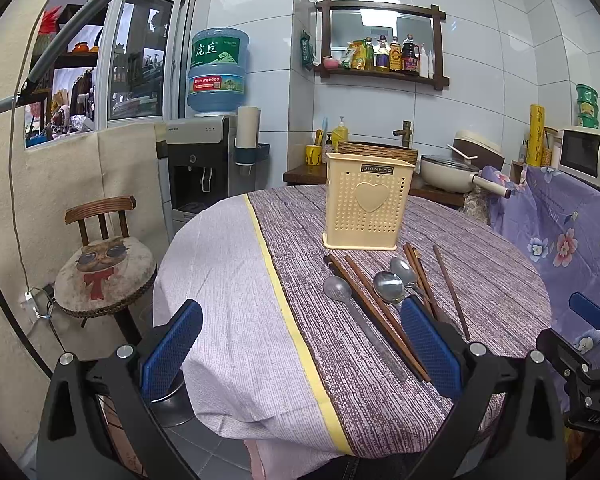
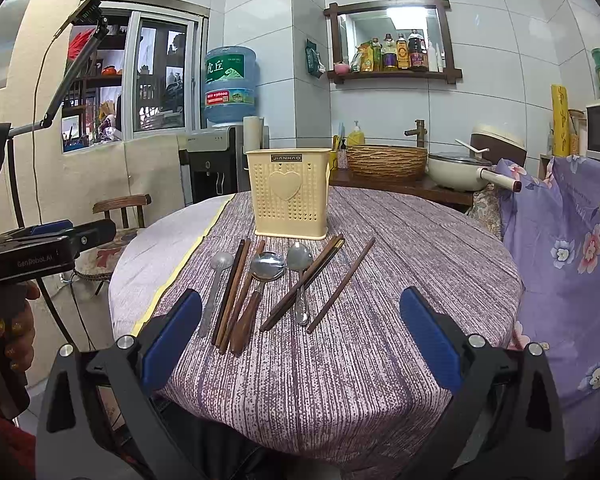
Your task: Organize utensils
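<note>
A cream perforated utensil holder (image 1: 369, 207) (image 2: 289, 193) with a heart stands upright on the round table. In front of it lie several brown chopsticks (image 2: 232, 294) (image 1: 374, 312), a grey slim spoon (image 2: 217, 282) (image 1: 350, 312), a wooden-handled metal spoon (image 2: 260, 288) (image 1: 388, 286) and a steel spoon (image 2: 300, 276) (image 1: 405, 270). My left gripper (image 1: 300, 338) is open and empty, low at the table's near left edge. My right gripper (image 2: 300, 328) is open and empty, just short of the utensils. The left gripper also shows at the left of the right wrist view (image 2: 52, 236).
The table (image 2: 380, 340) wears a purple striped cloth over a white one. A chair (image 1: 104, 268) with a cat cushion stands left. A flowered purple cloth (image 2: 572, 280) hangs right. Behind are a water dispenser (image 1: 208, 160), a basket sink (image 2: 386, 162) and a pot (image 2: 456, 170).
</note>
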